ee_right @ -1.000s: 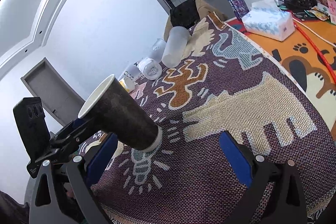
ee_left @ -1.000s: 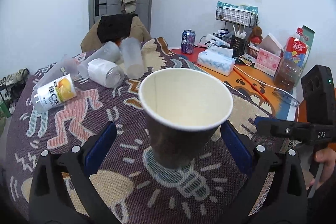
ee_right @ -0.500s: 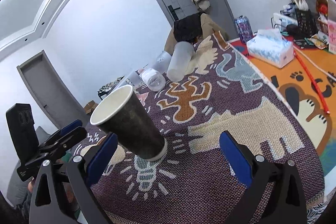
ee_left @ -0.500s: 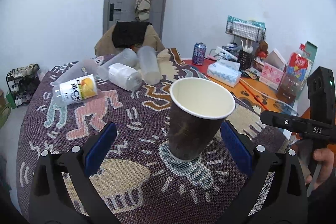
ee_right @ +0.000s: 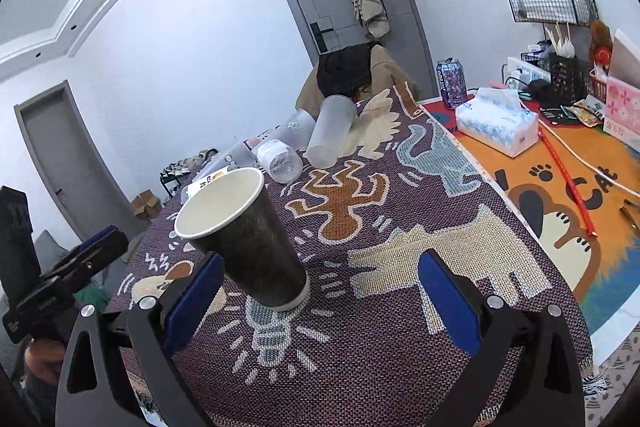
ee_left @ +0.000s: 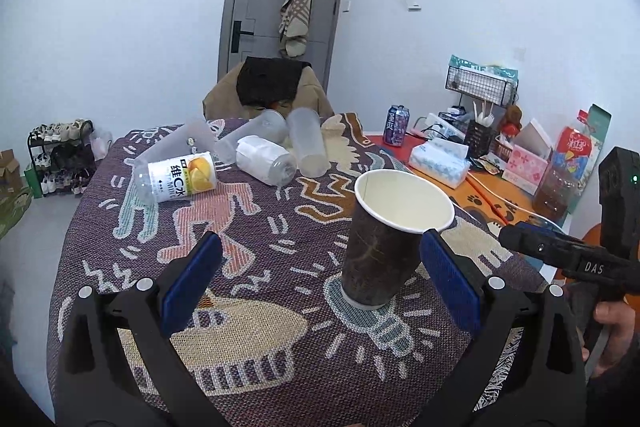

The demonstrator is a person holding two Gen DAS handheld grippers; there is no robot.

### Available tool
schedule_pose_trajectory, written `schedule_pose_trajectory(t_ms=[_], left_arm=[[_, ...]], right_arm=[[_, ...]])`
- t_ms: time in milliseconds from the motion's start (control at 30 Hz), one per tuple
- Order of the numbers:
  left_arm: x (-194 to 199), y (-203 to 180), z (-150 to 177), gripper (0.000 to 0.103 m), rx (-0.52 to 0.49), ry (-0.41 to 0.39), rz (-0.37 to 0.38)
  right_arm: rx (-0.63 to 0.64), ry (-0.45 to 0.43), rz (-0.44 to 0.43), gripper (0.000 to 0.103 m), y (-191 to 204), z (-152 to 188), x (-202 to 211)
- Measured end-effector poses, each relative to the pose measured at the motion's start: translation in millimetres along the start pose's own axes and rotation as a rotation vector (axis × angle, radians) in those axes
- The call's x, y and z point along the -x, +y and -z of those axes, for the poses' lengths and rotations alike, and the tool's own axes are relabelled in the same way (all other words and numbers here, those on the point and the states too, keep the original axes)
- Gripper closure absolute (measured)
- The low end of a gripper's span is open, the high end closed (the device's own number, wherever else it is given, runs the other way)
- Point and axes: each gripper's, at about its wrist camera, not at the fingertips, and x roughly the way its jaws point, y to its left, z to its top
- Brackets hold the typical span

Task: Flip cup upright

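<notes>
A dark brown paper cup (ee_left: 384, 247) with a white inside stands upright, mouth up, on the patterned woven cloth (ee_left: 248, 235). It also shows in the right wrist view (ee_right: 248, 243). My left gripper (ee_left: 320, 283) is open and empty, its blue pads wide apart, the cup ahead near the right pad. My right gripper (ee_right: 320, 303) is open and empty, the cup just beyond its left pad. Neither gripper touches the cup. The right gripper's body shows at the right of the left wrist view (ee_left: 576, 259).
Several clear plastic cups (ee_left: 308, 143) and a labelled bottle (ee_left: 176, 179) lie on their sides at the far end of the table. A tissue pack (ee_left: 440, 161), a purple can (ee_left: 397, 125) and snack boxes (ee_left: 524, 167) sit on the orange mat at right.
Both grippers have pulled back from the cup and risen. The cup has gone from held and tilted between the left pads to standing free on the cloth.
</notes>
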Motion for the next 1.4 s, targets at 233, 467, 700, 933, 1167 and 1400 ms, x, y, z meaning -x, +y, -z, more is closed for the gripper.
schedule_pose_trajectory(t_ms=[233,467,700,933,1167,1400], left_arm=[[11,7,7,0.005,0.022,-0.014,-0.027],[19,14,11,0.005,0.036,-0.032,-0.051],[20,11,11,0.005,0.02,-0.03,-0.059],[17,10,11,0.005,0.017,-0.021,-0.06],[14,7,10,0.005,0.012,-0.017,-0.064],[12,6,8,0.005,0.011,-0.019,-0.075]], right_arm=[[0.018,-0.02,0.049,0.008,8,5,2],[0.044,-0.022,0.061,0.008,16,12,2],[0.036,-0.022,0.065,0.008,15,13,2],[0.027,-0.023,0.073,0.008,11,13,1],[0.023,-0.025,0.076,0.008,9,12,0],[0.027,-0.027,0.082,0.008,9,11,0]])
